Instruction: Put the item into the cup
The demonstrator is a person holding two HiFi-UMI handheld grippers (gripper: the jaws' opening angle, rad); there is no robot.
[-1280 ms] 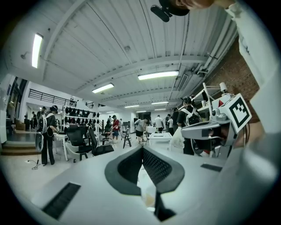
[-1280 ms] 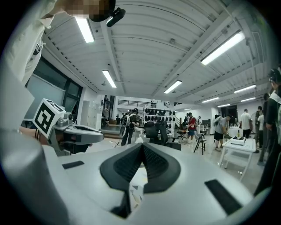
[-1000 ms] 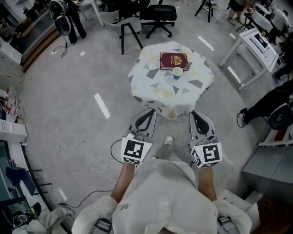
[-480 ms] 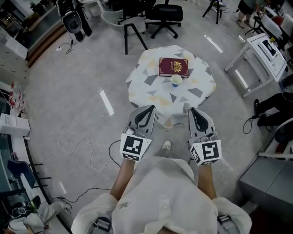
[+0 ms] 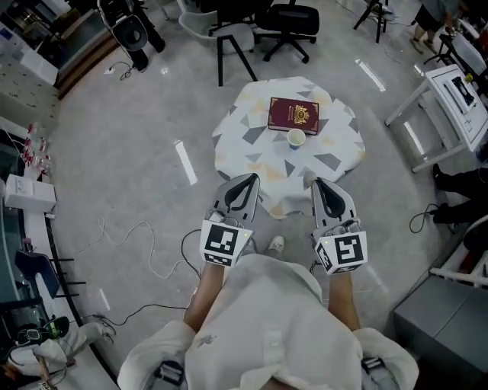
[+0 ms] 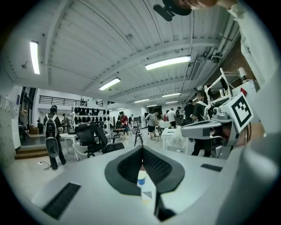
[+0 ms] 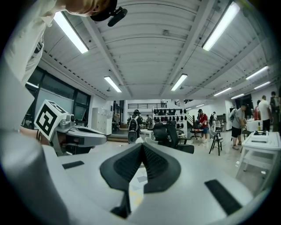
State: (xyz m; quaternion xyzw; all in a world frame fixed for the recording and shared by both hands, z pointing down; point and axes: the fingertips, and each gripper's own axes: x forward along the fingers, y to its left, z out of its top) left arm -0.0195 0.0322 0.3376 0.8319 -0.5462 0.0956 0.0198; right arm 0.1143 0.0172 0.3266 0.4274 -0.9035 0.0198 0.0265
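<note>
The fingers (image 6: 125,169) of the left gripper (image 6: 142,148) are clenched, their ribbed black pads meeting at the tips with nothing gripped between them. Through the narrow gap below the tips, the left gripper view shows the cup (image 6: 141,177) far ahead on the table. The right gripper's (image 7: 142,146) fingers (image 7: 158,166) are likewise pressed tip to tip and hold nothing; a strip of the patterned cloth shows beneath them.

From the head view, both grippers are held side by side in front of the person's chest, the left gripper (image 5: 244,181) and right gripper (image 5: 320,184) pointing forward at the near edge of the table (image 5: 252,131), well short of the things on it. Each carries its marker cube at the rear.

The small round table wears a white cloth with grey and yellow triangles. The cup (image 5: 296,138), white with a blue band, stands upright near the middle, just beside the near edge of a dark red book (image 5: 293,116) lying flat. A black office chair (image 5: 290,19) stands beyond the table, a white desk (image 5: 450,84) off to the right, and a loose cable (image 5: 137,236) trails over the grey floor at the left.
</note>
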